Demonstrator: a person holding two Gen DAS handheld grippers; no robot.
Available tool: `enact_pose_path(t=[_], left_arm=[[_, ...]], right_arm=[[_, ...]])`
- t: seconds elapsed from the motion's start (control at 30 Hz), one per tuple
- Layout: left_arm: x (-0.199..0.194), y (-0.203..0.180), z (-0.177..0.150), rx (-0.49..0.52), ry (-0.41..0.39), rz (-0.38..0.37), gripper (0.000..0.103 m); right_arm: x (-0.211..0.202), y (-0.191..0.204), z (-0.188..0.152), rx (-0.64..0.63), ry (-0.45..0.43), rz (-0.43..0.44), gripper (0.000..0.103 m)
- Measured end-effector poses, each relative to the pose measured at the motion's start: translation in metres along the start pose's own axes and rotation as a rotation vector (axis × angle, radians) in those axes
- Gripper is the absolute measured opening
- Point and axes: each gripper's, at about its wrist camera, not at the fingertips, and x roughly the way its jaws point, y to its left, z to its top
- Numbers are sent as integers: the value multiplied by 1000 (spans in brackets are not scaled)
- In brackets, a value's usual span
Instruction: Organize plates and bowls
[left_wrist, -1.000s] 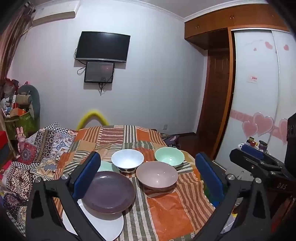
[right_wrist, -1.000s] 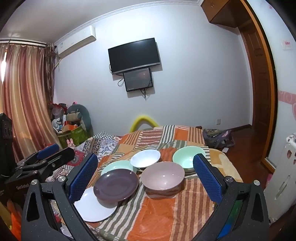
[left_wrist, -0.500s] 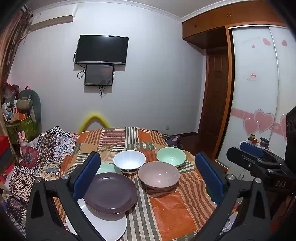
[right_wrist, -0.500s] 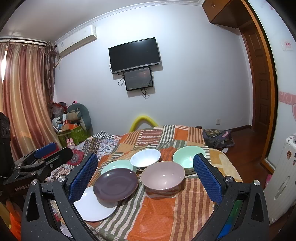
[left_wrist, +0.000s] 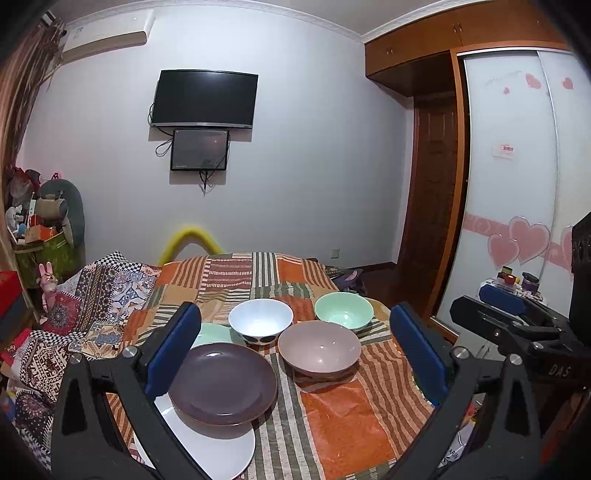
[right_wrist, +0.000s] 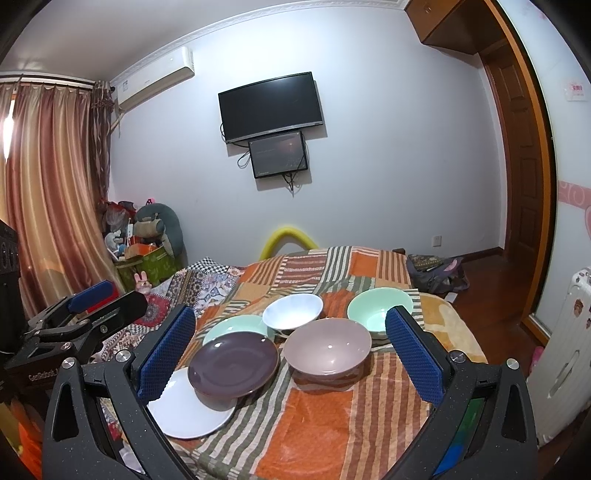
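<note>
I see both tongs spread wide and empty: left gripper (left_wrist: 295, 354), right gripper (right_wrist: 290, 356). At lower centre, purple plate (right_wrist: 232, 363) overlaps white plate (right_wrist: 188, 413); mauve bowl (right_wrist: 327, 349) sits just right of them.

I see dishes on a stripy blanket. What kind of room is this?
Probably a bedroom: the plates and bowls sit on a patchwork cover, a wardrobe with heart stickers stands beside it, and a TV hangs on the wall.

The left gripper (left_wrist: 295, 354) now sits a little higher and tips upward, so the air conditioner (left_wrist: 107, 35) on the wall comes into its view. Seen from the right gripper (right_wrist: 290, 356), it also edges slightly up. The dishes lie just as before.
</note>
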Motion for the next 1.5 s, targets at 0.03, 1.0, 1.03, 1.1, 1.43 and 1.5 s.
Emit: enact_pose_path(t=[0.03, 1.0, 1.03, 1.1, 1.43, 1.5], left_arm=[[0, 0, 0, -2, 1, 1, 103], [0, -3, 1, 0, 6, 6, 103], [0, -3, 1, 0, 6, 7, 103], [0, -3, 1, 1, 6, 7, 103], [-1, -2, 2, -4, 5, 10, 103], [-1, -2, 2, -4, 5, 10, 103]], right_arm=[[0, 0, 0, 0, 1, -1, 103], [0, 3, 0, -1, 10, 0, 103], [0, 3, 0, -1, 10, -1, 103], [0, 3, 0, 0, 10, 1, 103], [1, 4, 0, -2, 11, 3, 103], [0, 4, 0, -3, 10, 3, 103]])
